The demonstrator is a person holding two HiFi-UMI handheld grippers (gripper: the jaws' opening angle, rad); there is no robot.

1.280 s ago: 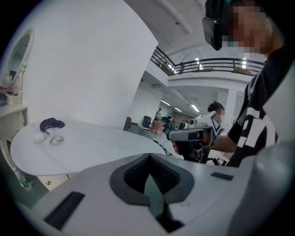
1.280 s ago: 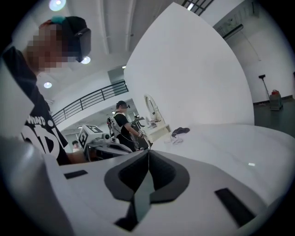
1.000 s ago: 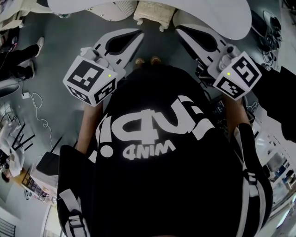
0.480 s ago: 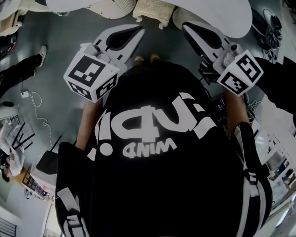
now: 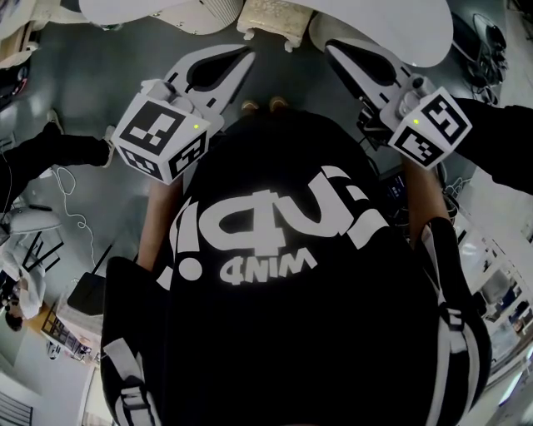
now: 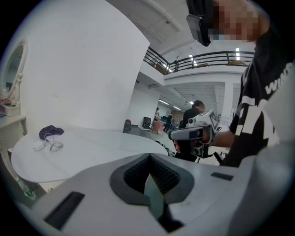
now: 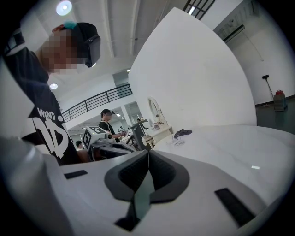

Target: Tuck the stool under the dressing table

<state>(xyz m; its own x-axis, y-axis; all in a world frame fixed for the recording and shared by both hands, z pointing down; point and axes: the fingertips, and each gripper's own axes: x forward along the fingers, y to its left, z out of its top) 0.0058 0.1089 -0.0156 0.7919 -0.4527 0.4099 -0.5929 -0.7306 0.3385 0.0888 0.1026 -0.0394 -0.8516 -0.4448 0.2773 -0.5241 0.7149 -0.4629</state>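
Observation:
A cream cushioned stool (image 5: 271, 18) with white legs stands on the grey floor at the top edge of the head view, between pale curved surfaces. My left gripper (image 5: 248, 56) is shut and empty, its tips pointing toward the stool from the lower left. My right gripper (image 5: 331, 48) is likewise shut and empty, coming in from the lower right. In the left gripper view the jaws (image 6: 148, 157) meet over a white tabletop (image 6: 92, 147). The dressing table (image 7: 161, 131) with its oval mirror (image 7: 154, 109) shows far off in the right gripper view.
A dark cloth and a cable (image 6: 50, 133) lie on the white tabletop. A person's dark limb (image 5: 50, 154) reaches in at the left near a floor cable (image 5: 71, 200). Another black sleeve (image 5: 500, 133) is at the right. Bystanders (image 6: 198, 110) stand behind.
Both grippers have stayed almost in place, shut. The stool has slipped a little toward the top edge of the view. The dark limb at the left has moved in closer to my left gripper.

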